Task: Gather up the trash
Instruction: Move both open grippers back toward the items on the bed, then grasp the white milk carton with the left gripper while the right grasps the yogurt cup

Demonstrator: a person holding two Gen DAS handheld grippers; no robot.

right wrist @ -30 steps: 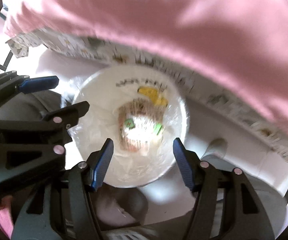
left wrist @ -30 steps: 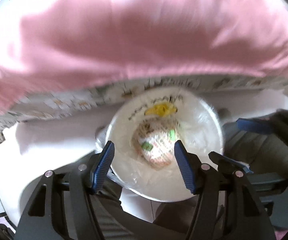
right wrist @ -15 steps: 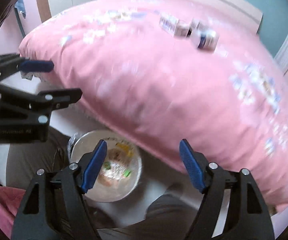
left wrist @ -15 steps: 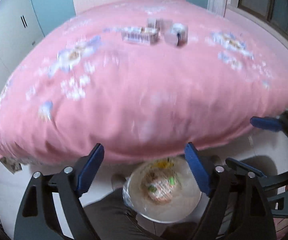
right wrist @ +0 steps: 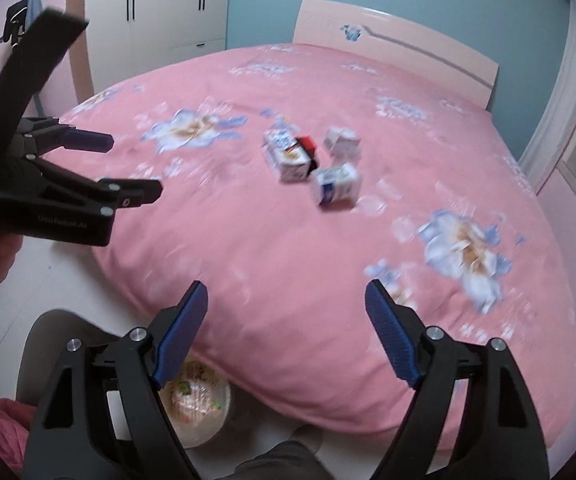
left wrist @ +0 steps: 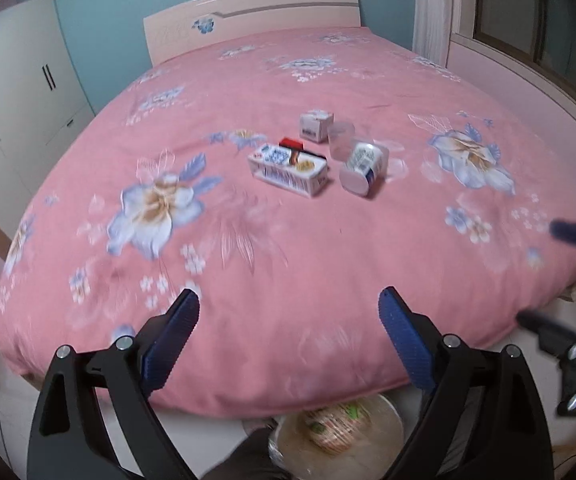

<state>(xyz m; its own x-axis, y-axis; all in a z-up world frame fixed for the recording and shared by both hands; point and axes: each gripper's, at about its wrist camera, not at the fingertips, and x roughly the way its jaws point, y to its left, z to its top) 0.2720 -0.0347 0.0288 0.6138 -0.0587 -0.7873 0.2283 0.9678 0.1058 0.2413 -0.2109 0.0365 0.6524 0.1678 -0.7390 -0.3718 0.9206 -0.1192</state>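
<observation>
While both are held above the foot of the pink bed [left wrist: 328,240], the left tool [left wrist: 288,338] points level at it, fingers wide apart and empty. Trash lies mid-bed: a flat carton [left wrist: 288,168], a tipped cup [left wrist: 362,166]. The right tool [right wrist: 286,336] likewise gapes, empty.

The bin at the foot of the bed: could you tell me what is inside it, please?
The bin has a clear liner and holds a printed wrapper with green patches. The bed edge covers its far rim, and anything beneath the wrapper is hidden.
</observation>
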